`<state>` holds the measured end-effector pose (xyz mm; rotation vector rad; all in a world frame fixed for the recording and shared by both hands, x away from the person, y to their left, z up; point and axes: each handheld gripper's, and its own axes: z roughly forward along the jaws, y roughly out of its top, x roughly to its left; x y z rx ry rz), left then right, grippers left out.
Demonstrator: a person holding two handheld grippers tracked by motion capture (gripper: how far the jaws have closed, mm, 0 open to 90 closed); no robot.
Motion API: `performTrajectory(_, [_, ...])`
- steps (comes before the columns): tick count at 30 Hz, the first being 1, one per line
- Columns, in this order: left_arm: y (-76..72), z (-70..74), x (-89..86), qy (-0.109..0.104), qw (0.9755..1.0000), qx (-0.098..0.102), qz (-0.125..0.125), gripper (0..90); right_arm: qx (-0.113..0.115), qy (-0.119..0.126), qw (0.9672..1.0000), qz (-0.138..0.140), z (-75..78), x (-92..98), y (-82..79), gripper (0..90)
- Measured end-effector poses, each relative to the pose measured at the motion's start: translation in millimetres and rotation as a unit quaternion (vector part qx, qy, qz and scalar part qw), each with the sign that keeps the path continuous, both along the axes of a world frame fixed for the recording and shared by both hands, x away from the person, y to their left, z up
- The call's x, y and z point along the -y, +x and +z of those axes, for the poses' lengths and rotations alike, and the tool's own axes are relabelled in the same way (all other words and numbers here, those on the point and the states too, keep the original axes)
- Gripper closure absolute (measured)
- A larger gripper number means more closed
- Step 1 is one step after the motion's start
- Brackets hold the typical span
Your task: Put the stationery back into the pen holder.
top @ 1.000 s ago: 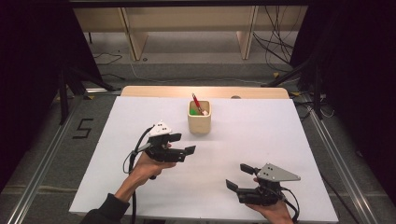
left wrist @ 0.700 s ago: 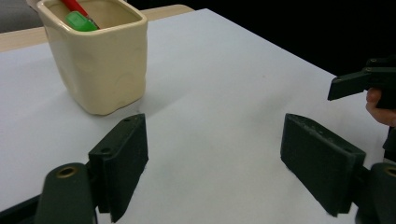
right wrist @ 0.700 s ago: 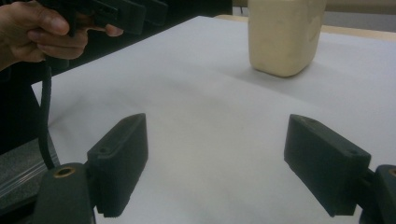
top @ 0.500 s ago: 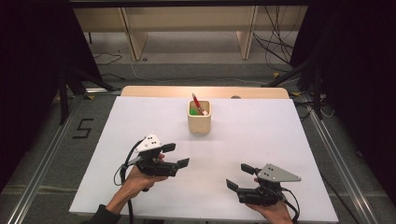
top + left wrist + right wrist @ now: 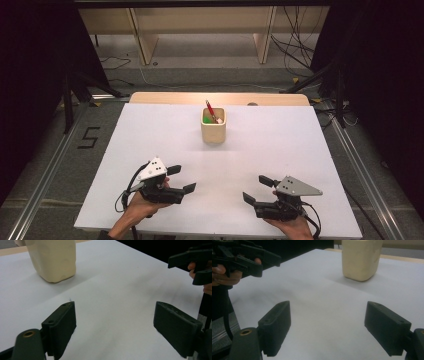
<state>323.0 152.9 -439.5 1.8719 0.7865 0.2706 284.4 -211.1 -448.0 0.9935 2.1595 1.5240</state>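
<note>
Overhead — red pen (image 5: 210,110) in cup (image 5: 213,131)

Black digit "5" (image 5: 88,138) marked on the grey floor (image 5: 60,165), left of table

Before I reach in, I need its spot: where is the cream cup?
High view: the cream cup stands upright, centre-back on the white table, far beyond both tongs.

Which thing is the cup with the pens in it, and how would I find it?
Look at the big white table. Near its far edge, about in the middle, stands a cream square cup on its own. A red pen sticks up out of it, and nothing else stands near it.
</note>
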Motion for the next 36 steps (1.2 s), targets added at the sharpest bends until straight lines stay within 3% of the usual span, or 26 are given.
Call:
performTrajectory(10, [-7.4,-5.4,-6.4,-0.004,1.0,0.001,0.003,17.8,-0.004,-0.001,1.0,-0.003,-1.9,1.9,1.1,22.0])
performTrajectory(17, [-12.4,-9.6,-17.0,-0.005,0.9998,0.004,0.019,17.8,-0.005,-0.003,1.0,-0.006,-2.5,2.7,0.9,21.7])
performTrajectory(21, [-15.2,-13.2,-19.6,-0.006,0.9997,-0.004,0.022,17.8,-0.003,-0.006,0.9999,-0.008,-2.6,2.7,1.0,21.5])
performTrajectory(30, [-12.9,-12.4,-22.5,-0.02,0.9993,-0.005,0.03,17.7,-0.004,-0.005,0.9999,-0.013,-3.5,5.8,1.8,21.3])
performTrajectory(36, [-13.2,-13.1,-21.4,-0.017,0.9994,-0.003,0.029,17.7,-0.005,-0.006,0.9999,-0.012,-3.7,4.6,1.6,21.2])
